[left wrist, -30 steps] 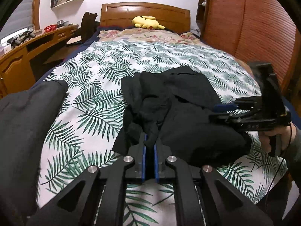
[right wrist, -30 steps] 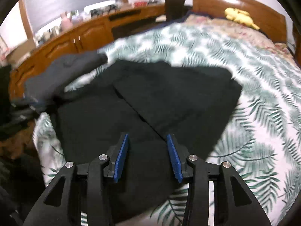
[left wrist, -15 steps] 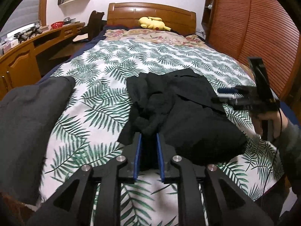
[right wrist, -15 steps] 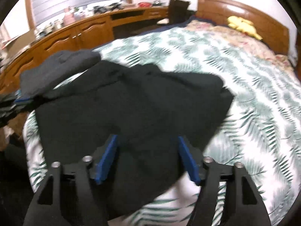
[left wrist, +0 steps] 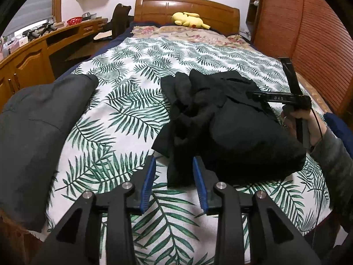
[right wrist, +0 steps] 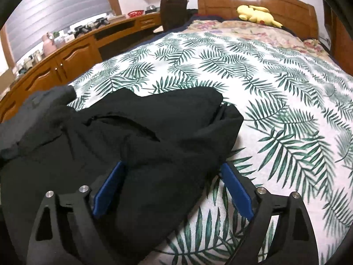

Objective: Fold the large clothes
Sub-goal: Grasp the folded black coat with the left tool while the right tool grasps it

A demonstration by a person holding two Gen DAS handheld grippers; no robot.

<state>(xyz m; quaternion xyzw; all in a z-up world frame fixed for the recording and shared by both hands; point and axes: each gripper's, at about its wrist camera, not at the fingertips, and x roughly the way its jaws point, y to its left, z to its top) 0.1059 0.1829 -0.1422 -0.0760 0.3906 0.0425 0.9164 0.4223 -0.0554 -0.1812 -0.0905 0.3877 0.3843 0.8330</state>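
Observation:
A black garment [left wrist: 222, 123] lies bunched in a heap on the palm-leaf bedspread [left wrist: 132, 101]. My left gripper [left wrist: 174, 170] is open just in front of its near edge, with a fold of black cloth lying between the blue pads [left wrist: 148, 181], not clamped. My right gripper [right wrist: 172, 174] is wide open over the garment [right wrist: 132, 150], its pads on either side of a raised fold. The right gripper also shows in the left wrist view [left wrist: 286, 98], held in a hand at the garment's right side.
A dark grey garment [left wrist: 37, 137] lies at the bed's left near corner. A yellow plush toy [left wrist: 189, 19] rests by the wooden headboard [left wrist: 187, 6]. A wooden desk [left wrist: 33, 50] runs along the left; a slatted wardrobe [left wrist: 308, 33] stands on the right.
My left gripper was shut on the black garment's edge and has opened and drawn back. My right gripper has opened wider and moved lower over the garment, which now lies more bunched.

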